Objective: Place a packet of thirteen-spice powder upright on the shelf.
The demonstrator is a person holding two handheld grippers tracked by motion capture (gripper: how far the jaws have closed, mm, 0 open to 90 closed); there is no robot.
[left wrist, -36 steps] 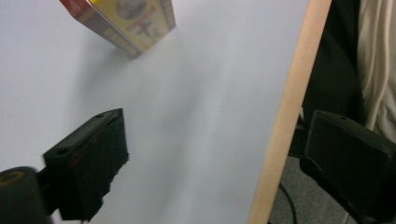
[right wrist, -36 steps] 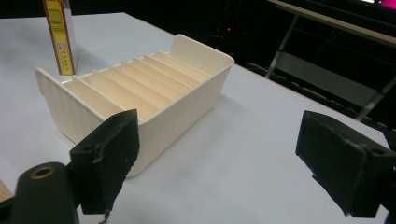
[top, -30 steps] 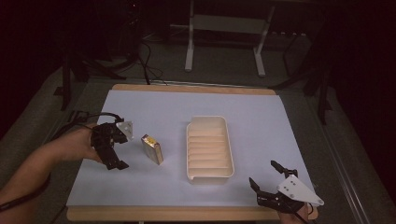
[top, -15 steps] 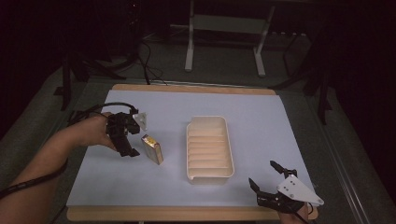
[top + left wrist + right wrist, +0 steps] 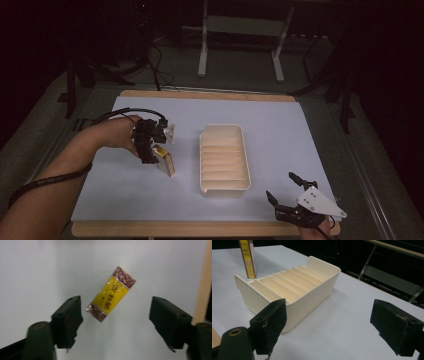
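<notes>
Closest to the person's edge of the table, the right gripper [image 5: 292, 192] hovers low over the white paper-like table cover [image 5: 300, 135] with its two black jaws spread wide and nothing between them; the grey three-cornered plate sits on top of it. In the right gripper view those jaws frame one end of the cream plastic tray with ribbed dividers [image 5: 294, 287], and nothing can be seen in its slots from here.

A little farther in, at the person's left, the left gripper [image 5: 150, 150] is poised directly over the small box with a yellow glossy face and dark red-brown ends [image 5: 165, 161]. The left gripper view looks straight down on it: the box [image 5: 110, 294] lies at a slant between the wide-open jaws, closer to one jaw than the other, and neither jaw touches it. Its wrapper catches the light like printed foil or coated card, and its edges are crisp and square.

The box stands on the cover just beside the tray, on the tray's left, with a clear gap between them. The tray [image 5: 224, 160] is a smooth, rounded-corner moulding, long and narrow, split by thin parallel ribs.

My reading is that the work has barely begun: the box is not yet gripped, and closing on it, lifting it and probably slotting it into the tray all remain. Beyond the cover, the wooden table edge [image 5: 210, 95] and dark floor fade into shadow.
</notes>
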